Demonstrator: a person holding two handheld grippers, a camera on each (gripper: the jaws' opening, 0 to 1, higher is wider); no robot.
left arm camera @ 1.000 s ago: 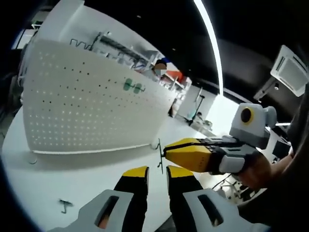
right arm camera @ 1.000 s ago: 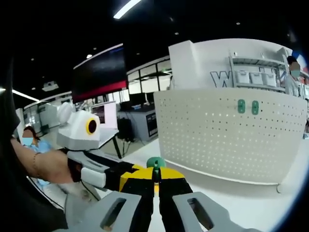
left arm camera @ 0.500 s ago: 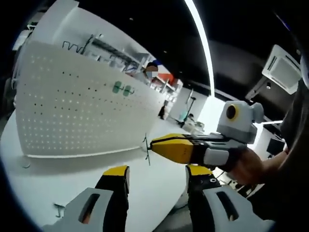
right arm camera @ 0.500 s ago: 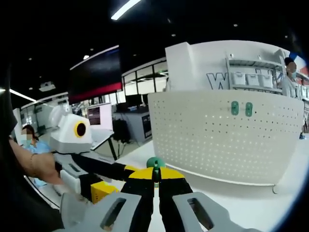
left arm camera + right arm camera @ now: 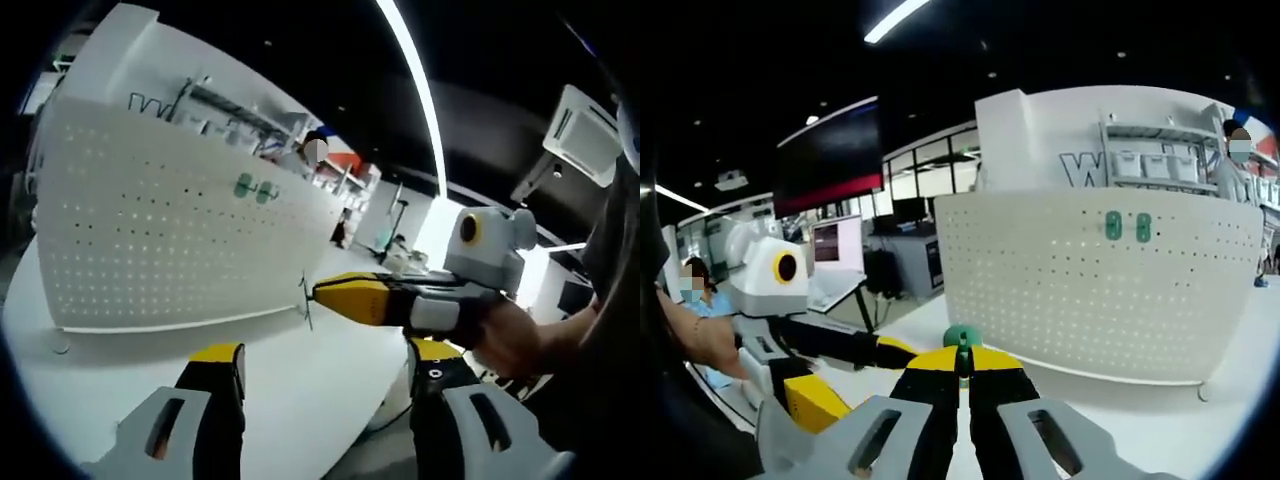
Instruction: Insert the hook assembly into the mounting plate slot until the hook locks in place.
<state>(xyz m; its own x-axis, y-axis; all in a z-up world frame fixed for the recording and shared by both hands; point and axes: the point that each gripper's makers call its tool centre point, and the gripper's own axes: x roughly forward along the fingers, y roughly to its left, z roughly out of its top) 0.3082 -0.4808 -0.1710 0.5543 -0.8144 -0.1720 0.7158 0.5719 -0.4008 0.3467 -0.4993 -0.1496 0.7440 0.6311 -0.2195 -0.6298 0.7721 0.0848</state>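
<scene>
Hook (image 5: 306, 301): thin dark wire piece with a green cap (image 5: 962, 336), pinched at the tips of the right gripper (image 5: 962, 366), whose jaws are closed on it; carried in the air above the white table (image 5: 290, 385), short of the pegboard (image 5: 1090, 290), presumably so its prongs face the holes for insertion. Left gripper (image 5: 325, 375): jaws wide apart, empty, held low beside the right one, likely clear of the approach. Pegboard: upright along the table's far edge, two green pieces (image 5: 1127, 226) already mounted near its top.
</scene>
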